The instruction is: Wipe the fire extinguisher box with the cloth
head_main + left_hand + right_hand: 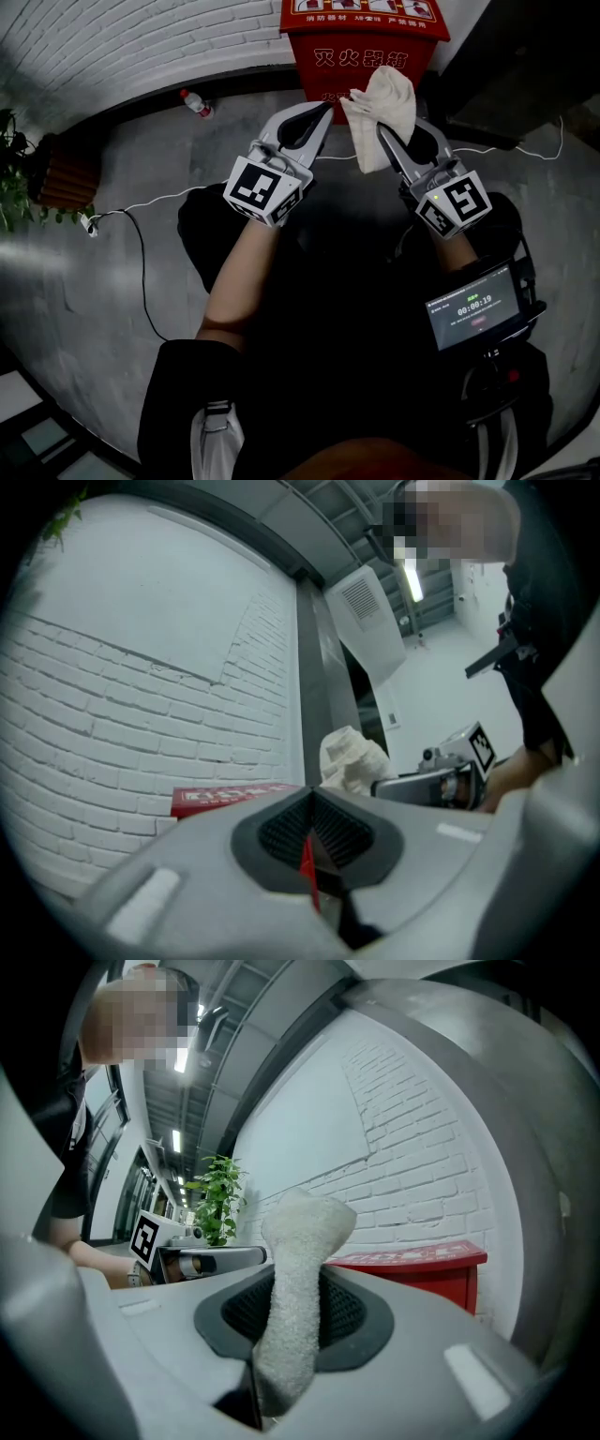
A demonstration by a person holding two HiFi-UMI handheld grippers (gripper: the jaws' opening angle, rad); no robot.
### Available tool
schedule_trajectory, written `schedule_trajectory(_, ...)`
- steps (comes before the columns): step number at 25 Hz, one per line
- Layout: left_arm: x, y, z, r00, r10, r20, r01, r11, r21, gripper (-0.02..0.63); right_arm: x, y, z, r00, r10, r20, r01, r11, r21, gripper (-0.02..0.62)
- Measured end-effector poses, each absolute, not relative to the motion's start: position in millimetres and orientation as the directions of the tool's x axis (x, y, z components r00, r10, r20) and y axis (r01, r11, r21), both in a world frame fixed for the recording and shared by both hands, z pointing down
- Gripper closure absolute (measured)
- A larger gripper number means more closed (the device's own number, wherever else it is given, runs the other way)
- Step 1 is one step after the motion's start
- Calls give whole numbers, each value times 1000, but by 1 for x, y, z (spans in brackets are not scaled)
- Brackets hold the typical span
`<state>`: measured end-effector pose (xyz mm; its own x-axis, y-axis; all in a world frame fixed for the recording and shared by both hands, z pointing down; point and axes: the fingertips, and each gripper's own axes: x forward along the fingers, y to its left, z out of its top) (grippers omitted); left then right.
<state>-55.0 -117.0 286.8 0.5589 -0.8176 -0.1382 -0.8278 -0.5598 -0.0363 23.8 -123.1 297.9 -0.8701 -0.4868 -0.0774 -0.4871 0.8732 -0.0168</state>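
White brick wall (141,37) across the top of the head view, grey floor (94,281) below it; red fire extinguisher box (366,52) stands against the wall at top centre, white characters on its front, instruction panel on its lid.

Person stands facing the box, both forearms out, one gripper per hand; small screen (473,307) with a timer readout mounted at the right hip.

Left gripper (323,111) points at the lower left of the box front; marker cube (264,190) sits over the hand; in the left gripper view its jaws are closed pad to pad with nothing held, only a thin red sliver showing in the slit at the left gripper (312,799); box lid (234,797) visible just beyond the tips.

Right gripper (382,131) sits just right of it, tips near the left one's; jaws clamped on the cloth (382,108); in the right gripper view the cloth (295,1279) is pinched low between the pads and sticks up past the tips of the right gripper (295,1288) as a thick roll.

In the head view the cloth's bunched top overlaps the bottom edge of the box front; contact with the box can't be confirmed; right gripper view puts the box (422,1274) off to the right behind the cloth.

Potted plant (14,178) at far left; white cable (141,253) trails over the floor; plastic bottle (195,104) with a red cap lies at the wall base, left of the box.
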Motion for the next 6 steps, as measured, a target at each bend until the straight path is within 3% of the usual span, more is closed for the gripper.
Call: schedule_trajectory(6,-57,-117,291,562,-814,-146,-827,-559,-62,603,24,-123,297,-871,-485,-79,-486,874,-14,494)
